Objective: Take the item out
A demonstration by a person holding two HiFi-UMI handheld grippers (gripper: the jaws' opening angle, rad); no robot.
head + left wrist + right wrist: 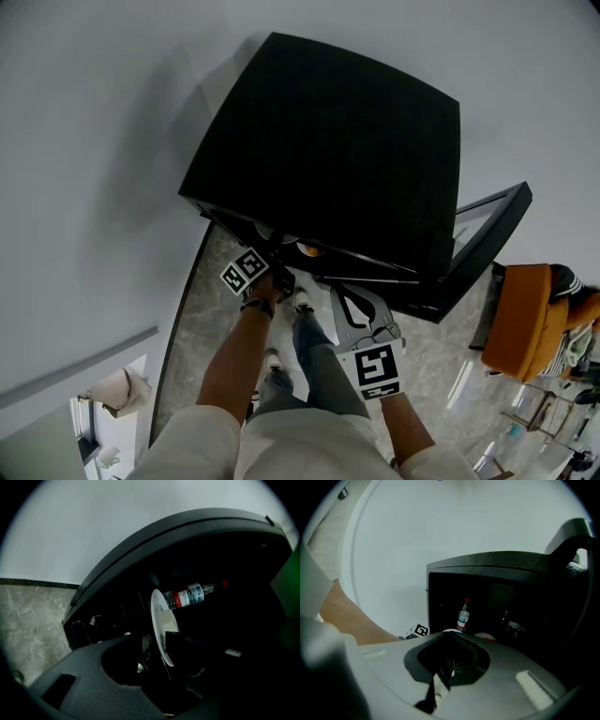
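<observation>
Reaching into the open front of the black cabinet with the left hand-held gripper. Pinches, as far as can be judged, the rim of the white plate between jaws drawn close on it, just inside the cabinet's mouth. Leaves the water bottle untouched, deeper inside the cabinet, behind the plate. Holds the right hand-held gripper outside the cabinet, in front of its swung-open door, jaws together on nothing. Amounts to a grasp probably made but no removal yet, with the plate not yet clear of the cabinet. Calls for a straight pull out through the cabinet's front, then a set-down somewhere outside it.
</observation>
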